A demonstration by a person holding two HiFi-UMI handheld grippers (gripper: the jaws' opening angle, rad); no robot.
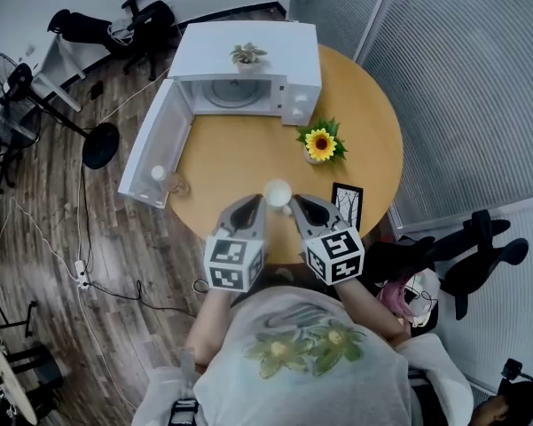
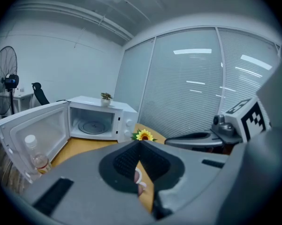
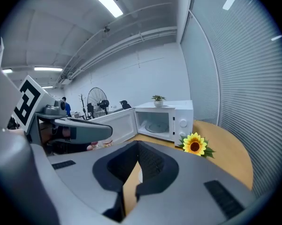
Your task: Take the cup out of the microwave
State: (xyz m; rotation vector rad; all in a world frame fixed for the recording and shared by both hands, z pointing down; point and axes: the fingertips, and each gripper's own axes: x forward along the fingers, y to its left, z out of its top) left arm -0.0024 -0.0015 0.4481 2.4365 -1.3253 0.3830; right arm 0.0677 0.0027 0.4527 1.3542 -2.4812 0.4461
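Right hand-held gripper (image 3: 137, 143): jaws together, nothing between them. Left hand-held gripper (image 2: 141, 143): same, tips meeting, empty. Cup (image 1: 277, 192) stands upright on the counter (image 1: 231, 158) near its near edge, just ahead of both sets of tips and between them; can't tell whether either one touches it. Microwave (image 1: 248, 78) at the far edge has its door (image 1: 155, 149) swung wide and only the turntable inside, so I read the take-out as done. What's left is backing off cleanly. To do that well, pull both grippers straight back toward the body with no sideways sweep, because the cup sits close to the edge and a nudge could tip it or push it off. Steer the right one wide of the sunflower (image 1: 319, 145) toward the right edge. Closing the door isn't asked for, so leave it.
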